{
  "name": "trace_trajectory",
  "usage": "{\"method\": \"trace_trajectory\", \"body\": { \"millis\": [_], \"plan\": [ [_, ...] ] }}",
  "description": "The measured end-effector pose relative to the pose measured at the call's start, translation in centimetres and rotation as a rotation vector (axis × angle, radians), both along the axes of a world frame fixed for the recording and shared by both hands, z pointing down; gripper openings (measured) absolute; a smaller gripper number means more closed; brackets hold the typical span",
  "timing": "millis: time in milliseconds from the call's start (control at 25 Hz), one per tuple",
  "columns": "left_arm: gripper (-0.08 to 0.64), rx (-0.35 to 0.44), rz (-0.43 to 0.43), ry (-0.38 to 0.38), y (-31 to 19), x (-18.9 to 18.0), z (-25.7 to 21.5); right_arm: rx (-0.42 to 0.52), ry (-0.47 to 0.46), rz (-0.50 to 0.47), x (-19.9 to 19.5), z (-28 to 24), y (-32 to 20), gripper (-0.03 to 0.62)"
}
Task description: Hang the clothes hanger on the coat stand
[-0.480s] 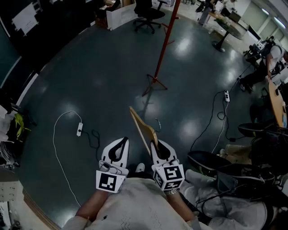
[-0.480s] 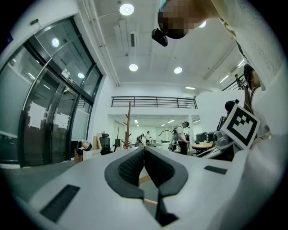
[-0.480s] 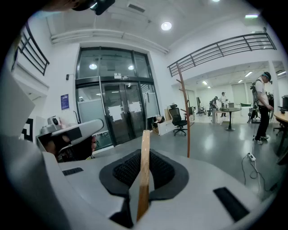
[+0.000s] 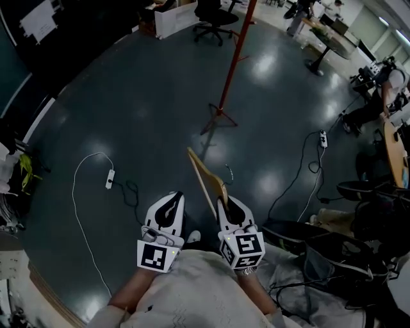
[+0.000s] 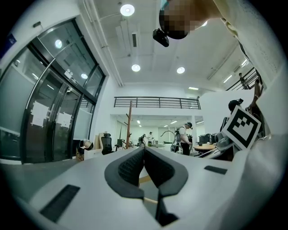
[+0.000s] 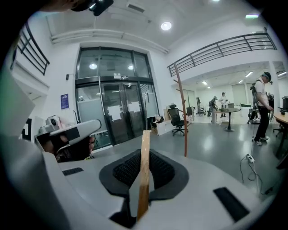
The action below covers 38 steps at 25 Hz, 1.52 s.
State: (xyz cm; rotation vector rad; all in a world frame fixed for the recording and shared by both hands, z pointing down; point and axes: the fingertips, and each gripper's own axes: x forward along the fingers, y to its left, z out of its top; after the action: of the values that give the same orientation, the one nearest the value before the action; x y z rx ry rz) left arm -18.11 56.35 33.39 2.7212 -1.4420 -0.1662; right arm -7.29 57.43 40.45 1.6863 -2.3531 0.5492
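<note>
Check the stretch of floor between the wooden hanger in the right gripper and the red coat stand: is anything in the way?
Nothing visible does. The right gripper grips the wooden hanger, and only bare floor lies ahead to the coat stand; a white power strip lies off to the left.

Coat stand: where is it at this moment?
In the head view the coat stand stands at top centre, well ahead of the right gripper, which holds the wooden hanger; an office chair sits behind it.
</note>
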Motion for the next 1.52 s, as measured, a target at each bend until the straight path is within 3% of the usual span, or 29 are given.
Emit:
{"method": "trace_trajectory", "body": {
  "millis": [280, 480, 640, 1120, 1520],
  "plan": [
    [0.012, 0.000, 0.073, -0.052, -2.0, 1.4, 1.5, -0.013, 0.006, 0.051, 1.7, 0.4, -1.5, 0.069],
    [0.012, -0.011, 0.092, 0.020, -4.8, 3.4, 1.1, -0.037, 0.004, 0.090, 3.3, 1.2, -2.9, 0.069],
    [0.012, -0.030, 0.141, 0.035, -7.3, 4.7, 1.6, -0.059, -0.007, 0.128, 4.3, 1.9, -5.6, 0.069],
    [0.012, -0.061, 0.179, 0.034, -20.8, 5.3, 2.7, -0.087, 0.007, 0.149, 4.2, 2.8, -18.5, 0.069],
    [0.012, -0.074, 0.261, 0.053, -32.9, 6.4, 1.9, -0.080, 0.038, 0.193, 4.1, 1.4, -31.0, 0.069]
  ]
}}
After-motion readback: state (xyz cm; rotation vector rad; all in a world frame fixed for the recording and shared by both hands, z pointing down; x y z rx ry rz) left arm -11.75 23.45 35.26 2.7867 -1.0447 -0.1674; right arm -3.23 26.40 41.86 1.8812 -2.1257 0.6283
